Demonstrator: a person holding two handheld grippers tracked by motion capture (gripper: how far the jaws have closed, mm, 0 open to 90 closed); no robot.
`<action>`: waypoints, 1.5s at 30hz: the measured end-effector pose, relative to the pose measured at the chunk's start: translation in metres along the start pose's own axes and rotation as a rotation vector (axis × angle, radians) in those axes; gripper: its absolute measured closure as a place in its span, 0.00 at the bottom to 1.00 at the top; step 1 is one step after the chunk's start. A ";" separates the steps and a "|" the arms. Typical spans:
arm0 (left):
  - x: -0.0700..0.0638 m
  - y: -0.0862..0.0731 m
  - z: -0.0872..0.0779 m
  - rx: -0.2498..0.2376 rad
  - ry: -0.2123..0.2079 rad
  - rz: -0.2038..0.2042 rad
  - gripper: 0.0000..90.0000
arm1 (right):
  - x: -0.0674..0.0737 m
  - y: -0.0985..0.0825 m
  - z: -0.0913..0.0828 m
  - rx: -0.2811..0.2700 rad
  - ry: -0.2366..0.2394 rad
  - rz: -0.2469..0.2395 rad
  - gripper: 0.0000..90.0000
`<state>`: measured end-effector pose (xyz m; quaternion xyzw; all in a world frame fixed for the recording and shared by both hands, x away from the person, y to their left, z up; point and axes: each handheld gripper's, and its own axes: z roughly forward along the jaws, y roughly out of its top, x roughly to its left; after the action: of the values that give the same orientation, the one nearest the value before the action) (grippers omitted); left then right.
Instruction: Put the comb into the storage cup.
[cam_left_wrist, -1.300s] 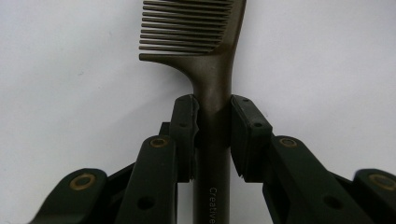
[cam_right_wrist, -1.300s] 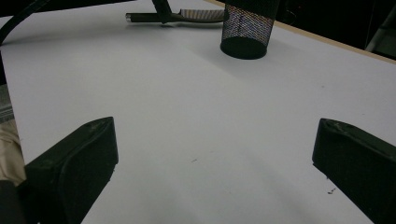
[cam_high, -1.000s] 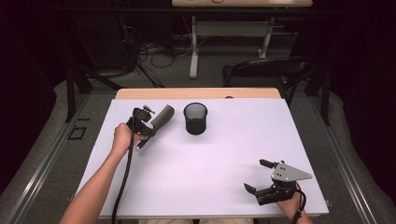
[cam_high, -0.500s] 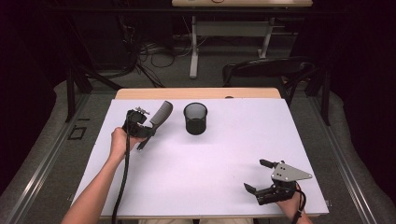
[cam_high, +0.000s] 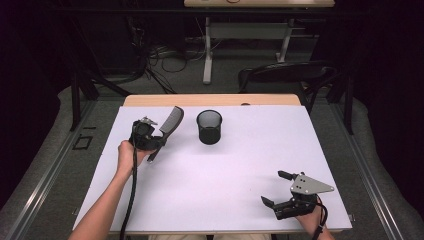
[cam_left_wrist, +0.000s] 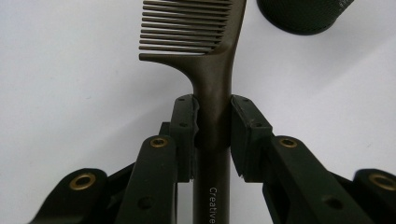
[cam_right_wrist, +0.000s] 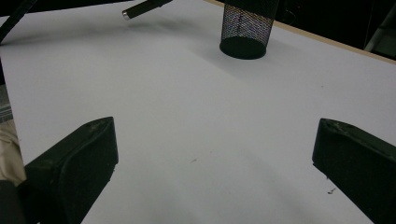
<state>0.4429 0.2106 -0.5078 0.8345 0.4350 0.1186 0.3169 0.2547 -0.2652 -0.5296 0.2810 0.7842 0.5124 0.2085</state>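
Dark comb clamped by its handle in the left gripper.
Comb lifted over the white table, just left of the black mesh cup; right gripper rests spread wide, holding nothing, near the front-right corner.

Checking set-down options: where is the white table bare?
Bare between the mesh cup and the right gripper, and along the table right of the cup. Crowded only where the left gripper holds the comb.
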 end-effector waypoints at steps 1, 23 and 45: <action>0.000 0.000 0.000 -0.007 -0.002 0.001 0.81 | 0.000 0.000 0.000 0.001 0.000 0.001 0.00; -0.011 -0.008 -0.003 -0.146 0.020 0.002 0.81 | 0.000 0.000 0.000 0.002 -0.004 0.003 0.00; -0.019 -0.002 -0.012 -0.245 0.042 0.008 0.81 | -0.001 0.000 0.000 0.002 -0.008 0.007 0.00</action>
<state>0.4247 0.2014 -0.4986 0.7885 0.4205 0.1897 0.4067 0.2554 -0.2661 -0.5298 0.2862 0.7829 0.5110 0.2096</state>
